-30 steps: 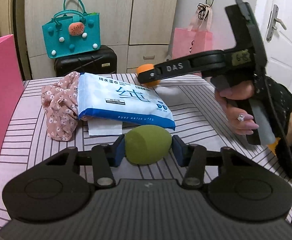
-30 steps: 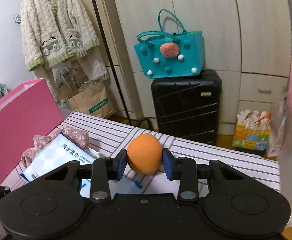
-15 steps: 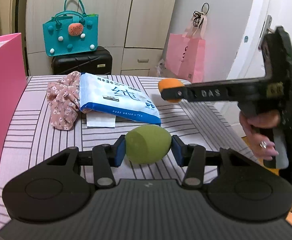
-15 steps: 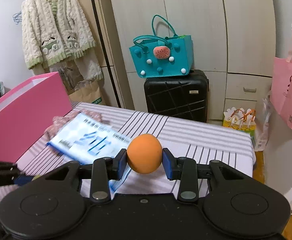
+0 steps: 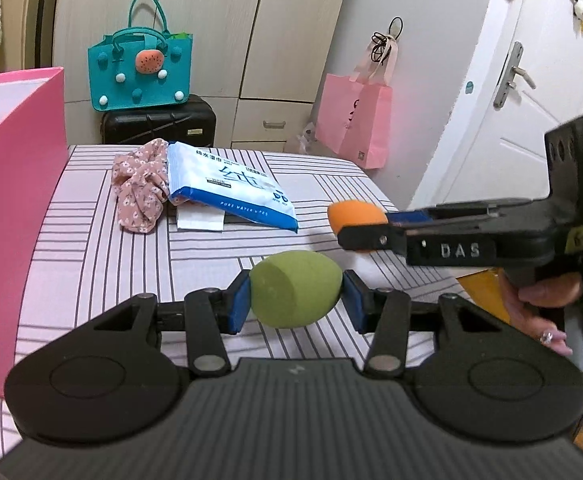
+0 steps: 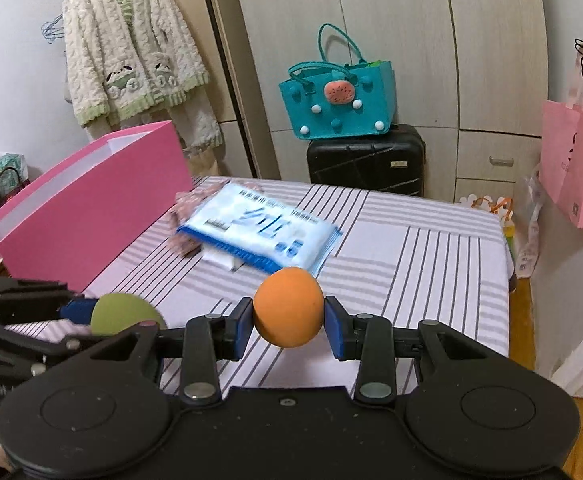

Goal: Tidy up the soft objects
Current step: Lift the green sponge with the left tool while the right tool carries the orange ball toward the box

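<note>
**Two soft sponges, one in each pair of tongs**

The left tongs [image 5: 295, 295] squeeze a green egg-shaped sponge [image 5: 294, 289] between their blue pads; the sponge is up in the air above the striped counter [image 5: 103, 248]; the right tongs [image 6: 288, 315] squeeze an orange sponge [image 6: 288, 306] the same way, also up off the counter; the two sponges are near each other but not touching; a hand [image 5: 539, 308] holds the right tongs by the handle; a big pink box [image 6: 87, 208] stands open on the left side of the counter; farther back lies a blue and white pack of wet wipes [image 5: 231, 188]; a flowery pink cloth [image 5: 141, 188] is bunched up just beside the pack, touching it; a small white thing peeks out from under the pack, too hidden to tell what it is.
</note>
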Available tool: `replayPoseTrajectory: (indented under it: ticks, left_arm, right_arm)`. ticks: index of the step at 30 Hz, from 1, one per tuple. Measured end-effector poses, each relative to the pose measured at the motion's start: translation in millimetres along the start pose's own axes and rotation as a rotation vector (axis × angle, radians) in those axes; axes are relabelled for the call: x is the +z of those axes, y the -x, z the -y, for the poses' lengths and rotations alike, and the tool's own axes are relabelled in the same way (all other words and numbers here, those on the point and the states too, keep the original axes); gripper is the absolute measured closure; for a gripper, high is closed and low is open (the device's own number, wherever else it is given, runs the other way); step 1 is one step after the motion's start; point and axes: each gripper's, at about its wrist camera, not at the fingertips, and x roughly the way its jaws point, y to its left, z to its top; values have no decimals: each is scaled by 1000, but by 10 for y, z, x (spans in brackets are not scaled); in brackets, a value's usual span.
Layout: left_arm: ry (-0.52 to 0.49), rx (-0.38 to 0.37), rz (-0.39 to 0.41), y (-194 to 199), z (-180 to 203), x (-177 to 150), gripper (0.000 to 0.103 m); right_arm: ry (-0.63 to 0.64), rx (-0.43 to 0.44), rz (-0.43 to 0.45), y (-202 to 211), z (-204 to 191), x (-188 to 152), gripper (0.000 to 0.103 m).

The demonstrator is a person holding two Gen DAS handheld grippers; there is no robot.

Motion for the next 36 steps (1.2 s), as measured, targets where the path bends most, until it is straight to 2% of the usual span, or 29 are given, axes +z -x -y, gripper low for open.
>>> replayPoseTrajectory:
  ticks: [10,20,24,31,36]
  left_arm:
    - [41,-33,-25,301,-110,-100,56]
    - [24,-39,-75,596,-211,-178,56]
    - [-11,-10,-64,773,-210,-197,56]
    - [-23,-51,-111,1145,-323,-52,56]
    - [-31,-52,-93,1452,-467,81,56]
  right_arm:
    - [-20,41,-54,227,-264,-214,60]
    - [-88,118,-165,324,-507,-334,60]
    - [-95,155,-197,390,-641,-310,60]
    - [-71,231,-232,573,-892,-133,60]
    - [-30,277,-224,653,-1091,7,59]
